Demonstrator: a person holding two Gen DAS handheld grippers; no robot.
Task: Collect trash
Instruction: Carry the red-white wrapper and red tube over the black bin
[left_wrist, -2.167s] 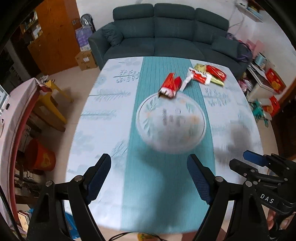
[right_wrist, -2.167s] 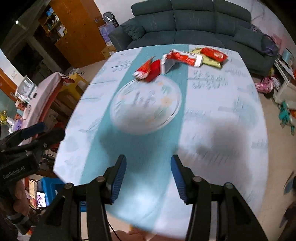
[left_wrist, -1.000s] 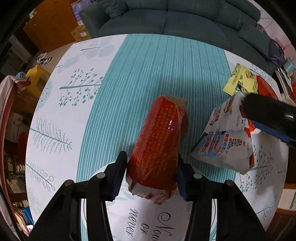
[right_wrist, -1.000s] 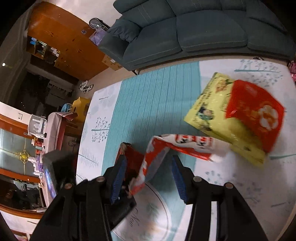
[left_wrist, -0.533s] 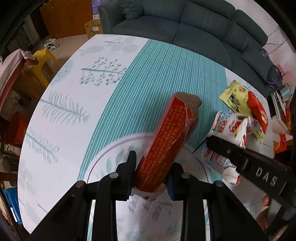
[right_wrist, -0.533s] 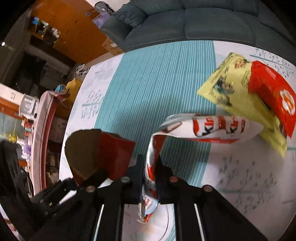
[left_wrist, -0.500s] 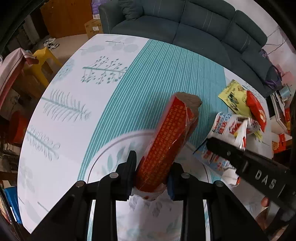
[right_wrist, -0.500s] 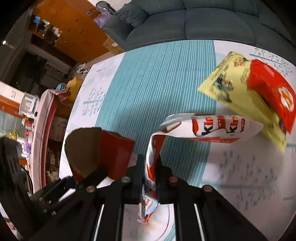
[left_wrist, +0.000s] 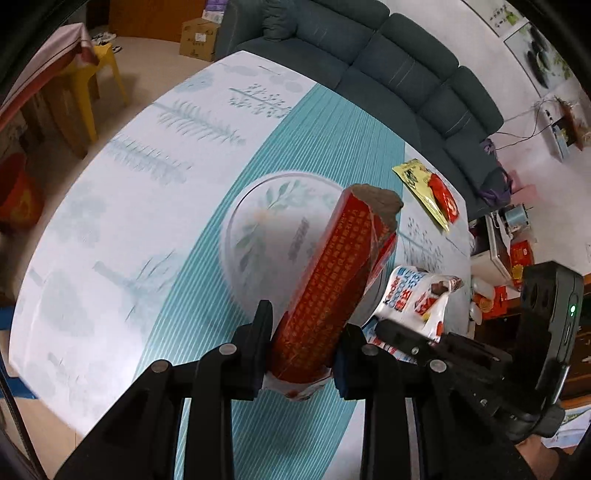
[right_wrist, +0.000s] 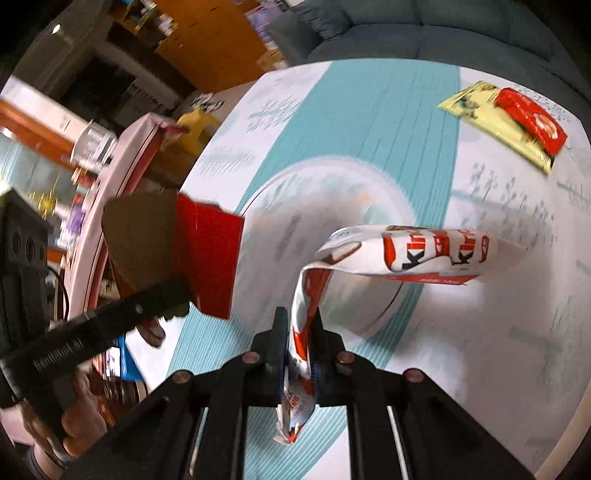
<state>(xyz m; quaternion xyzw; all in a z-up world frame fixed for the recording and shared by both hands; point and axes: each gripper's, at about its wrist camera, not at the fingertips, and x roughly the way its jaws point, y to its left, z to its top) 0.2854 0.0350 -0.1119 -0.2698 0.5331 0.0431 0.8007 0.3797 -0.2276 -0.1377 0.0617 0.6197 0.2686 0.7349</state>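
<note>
- Gripping a long red carton (left_wrist: 332, 288) at its lower end, the left tool (left_wrist: 303, 332) is clenched on it from both sides; the carton slants up and away, its torn brown end (left_wrist: 376, 201) lifted above the plate.
- Beside it, the right tool (right_wrist: 300, 341) is pinched tight on a white-and-red wrapper (right_wrist: 406, 251) (lettering on it reads only in part), which rises from between the pads, bends and trails off to the right in the air.
- In the right wrist view the carton shows as a red box with an open brown flap at left, with the left tool's black body and the person's hand (right_wrist: 79, 417) below it.
- Under both held pieces sits a round plate (left_wrist: 266, 229) with a leaf pattern, on the teal stripe of the worktop (left_wrist: 122, 206), whose white sides carry printed trees.
- Farther off, near the worktop's far right edge, a yellow packet (right_wrist: 491, 125) lies flat with a red packet (right_wrist: 532, 120) resting on top of it.
- Beyond the worktop stand a dark teal sofa (left_wrist: 388, 70) and, to the left, a yellow plastic stool (left_wrist: 98, 70).
</note>
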